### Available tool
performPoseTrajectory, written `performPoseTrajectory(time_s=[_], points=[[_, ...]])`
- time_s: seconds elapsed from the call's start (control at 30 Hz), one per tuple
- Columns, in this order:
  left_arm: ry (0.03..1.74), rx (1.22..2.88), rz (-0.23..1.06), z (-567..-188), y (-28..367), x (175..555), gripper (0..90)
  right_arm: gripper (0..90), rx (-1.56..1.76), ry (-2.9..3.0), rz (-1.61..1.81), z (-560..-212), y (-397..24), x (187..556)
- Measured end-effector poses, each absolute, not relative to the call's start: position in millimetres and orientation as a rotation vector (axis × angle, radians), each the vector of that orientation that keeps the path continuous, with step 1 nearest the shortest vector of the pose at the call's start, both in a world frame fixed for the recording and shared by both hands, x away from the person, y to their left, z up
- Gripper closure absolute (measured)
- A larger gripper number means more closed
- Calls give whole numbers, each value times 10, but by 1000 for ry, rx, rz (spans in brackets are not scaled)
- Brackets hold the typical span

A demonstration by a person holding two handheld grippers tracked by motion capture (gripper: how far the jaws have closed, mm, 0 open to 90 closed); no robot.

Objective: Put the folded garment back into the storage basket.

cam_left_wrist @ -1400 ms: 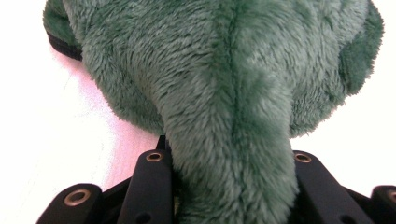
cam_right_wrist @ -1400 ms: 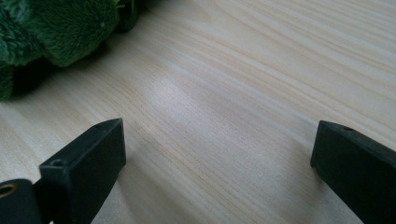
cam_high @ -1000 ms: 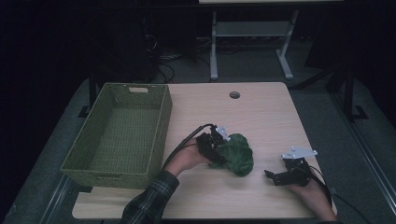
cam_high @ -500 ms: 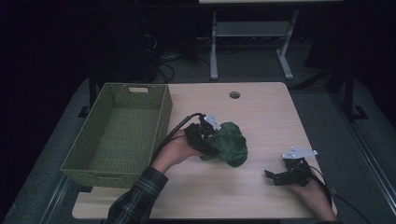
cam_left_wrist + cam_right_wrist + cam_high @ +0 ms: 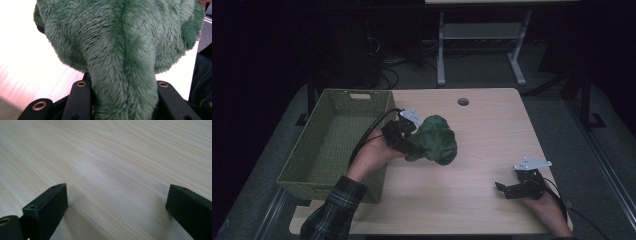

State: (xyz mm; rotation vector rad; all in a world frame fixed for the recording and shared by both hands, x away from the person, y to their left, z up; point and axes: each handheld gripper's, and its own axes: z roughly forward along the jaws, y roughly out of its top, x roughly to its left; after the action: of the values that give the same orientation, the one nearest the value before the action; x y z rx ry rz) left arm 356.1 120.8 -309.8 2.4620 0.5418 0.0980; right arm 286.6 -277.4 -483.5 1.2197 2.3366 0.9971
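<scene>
One green plush toy (image 5: 436, 140) pinched between jaws of left gripper (image 5: 412, 146), mid-frame in high view, lifted clear of table (image 5: 492, 125). Woven basket (image 5: 312, 160) lies directly frame-left of it, just beside left hand; likely drop spot. Toy: fuzzy, rounded, narrow stalk clamped in jaws (image 5: 122, 95). Right gripper (image 5: 507, 189) lower right, jaws spread wide, holding nothing.

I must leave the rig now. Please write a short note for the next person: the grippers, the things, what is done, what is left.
Left gripper: shut on the green plush toy, held above the table, right of the green basket.
Right gripper: open, holding nothing, low at the table's near right part.
Done: toy picked up.
Left: probably carry it over the basket and release it inside.
</scene>
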Motion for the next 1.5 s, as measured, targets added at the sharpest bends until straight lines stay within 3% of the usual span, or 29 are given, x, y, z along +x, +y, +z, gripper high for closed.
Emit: performPoseTrajectory(time_s=[0.87, 1.5], points=[[886, 2314, 290, -2990, 2445, 3509, 640, 35, 1220, 2336, 996, -4835, -2774, 2866], [1220, 2247, 363, -3562, 3240, 3576, 638, 36, 1219, 2336, 996, -4835, -2774, 2866]])
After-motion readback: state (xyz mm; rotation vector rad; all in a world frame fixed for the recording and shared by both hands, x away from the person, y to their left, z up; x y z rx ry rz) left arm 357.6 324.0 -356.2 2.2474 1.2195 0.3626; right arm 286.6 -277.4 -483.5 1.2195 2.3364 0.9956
